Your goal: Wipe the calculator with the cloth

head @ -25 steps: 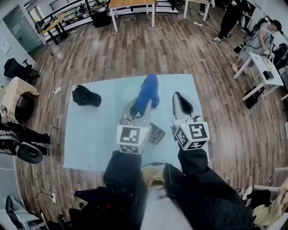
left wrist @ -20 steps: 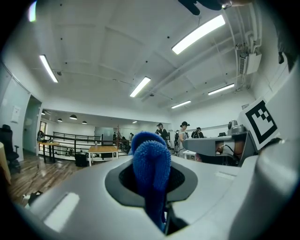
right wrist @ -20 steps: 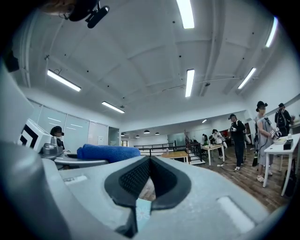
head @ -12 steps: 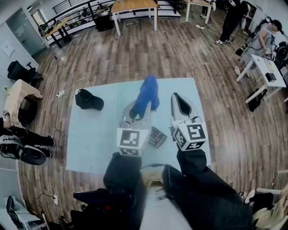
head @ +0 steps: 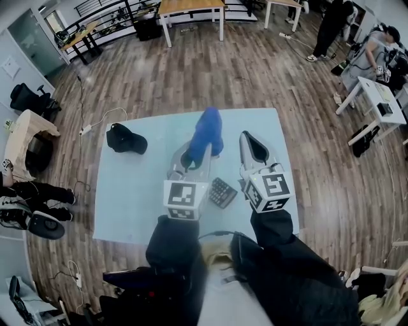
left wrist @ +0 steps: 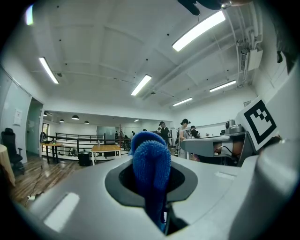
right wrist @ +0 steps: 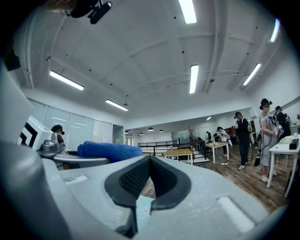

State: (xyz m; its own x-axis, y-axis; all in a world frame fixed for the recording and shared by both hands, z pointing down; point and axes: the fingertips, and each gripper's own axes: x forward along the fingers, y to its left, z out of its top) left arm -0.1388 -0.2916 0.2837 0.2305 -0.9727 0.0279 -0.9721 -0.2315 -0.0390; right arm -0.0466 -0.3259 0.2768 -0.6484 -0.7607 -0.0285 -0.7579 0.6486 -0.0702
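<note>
A blue cloth (head: pixel 207 132) sticks up from my left gripper (head: pixel 191 158), which is shut on it above the table. In the left gripper view the cloth (left wrist: pixel 151 164) fills the gap of the left gripper (left wrist: pixel 157 192). The dark calculator (head: pixel 222 192) lies flat on the pale table (head: pixel 127 204), between and below the two grippers. My right gripper (head: pixel 255 148) is held beside it on the right, shut with nothing in it. In the right gripper view the gripper (right wrist: pixel 149 185) has its jaws closed, with the cloth (right wrist: pixel 110 151) at left. Both gripper views look out level across the room.
A black cap (head: pixel 125 139) lies on the table's far left. Wooden floor surrounds the table. A white desk (head: pixel 376 95) and people stand at the far right, and wooden tables (head: pixel 190 7) stand at the back. My dark sleeves (head: pixel 175 239) cover the near table edge.
Hardly anything: both grippers and the cloth have drifted very slightly. The left gripper stays closed on the cloth and the calculator has not moved.
</note>
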